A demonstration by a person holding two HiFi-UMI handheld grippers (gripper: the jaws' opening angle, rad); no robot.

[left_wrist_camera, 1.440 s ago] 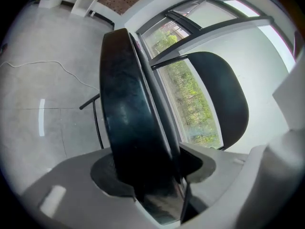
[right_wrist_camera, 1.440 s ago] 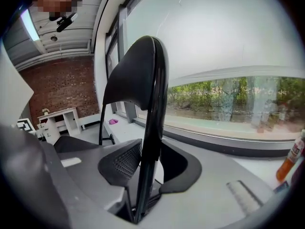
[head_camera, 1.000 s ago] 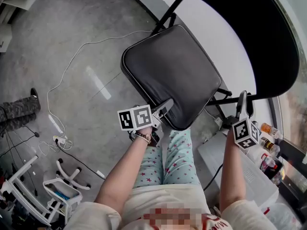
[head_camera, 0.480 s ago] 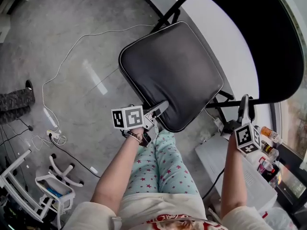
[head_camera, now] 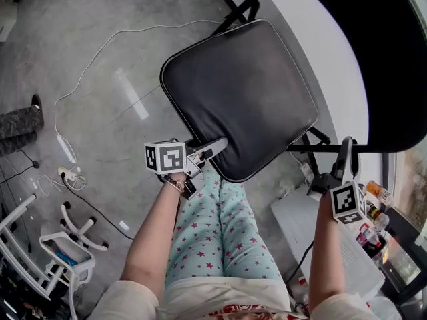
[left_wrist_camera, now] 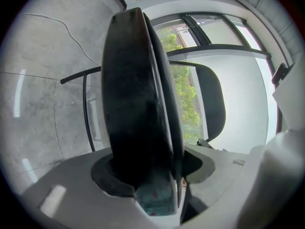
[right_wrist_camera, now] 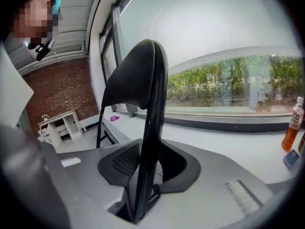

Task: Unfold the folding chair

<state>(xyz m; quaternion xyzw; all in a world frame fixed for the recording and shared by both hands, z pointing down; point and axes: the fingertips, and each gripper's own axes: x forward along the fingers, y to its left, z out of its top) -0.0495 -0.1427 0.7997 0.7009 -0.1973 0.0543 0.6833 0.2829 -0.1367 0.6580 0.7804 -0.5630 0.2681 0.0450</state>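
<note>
Chair, black, padded, folding, steel-framed (head_camera: 253,72), sits at twelve o'clock. Left gripper (head_camera: 215,147) pinches its seat (head_camera: 267,119) at six o'clock; right gripper (head_camera: 345,151), jaws just tightened, clamps its backrest (head_camera: 387,65) edge.

Your left gripper (left_wrist_camera: 148,178) has its jaws clamped on the edge of the black chair seat (left_wrist_camera: 133,89), which rises edge-on up the middle. The backrest (left_wrist_camera: 212,104) stands to its right, beside a window (left_wrist_camera: 187,106) full of green. A white cable (left_wrist_camera: 71,32) trails across the concrete floor (left_wrist_camera: 38,89) at the left.
</note>
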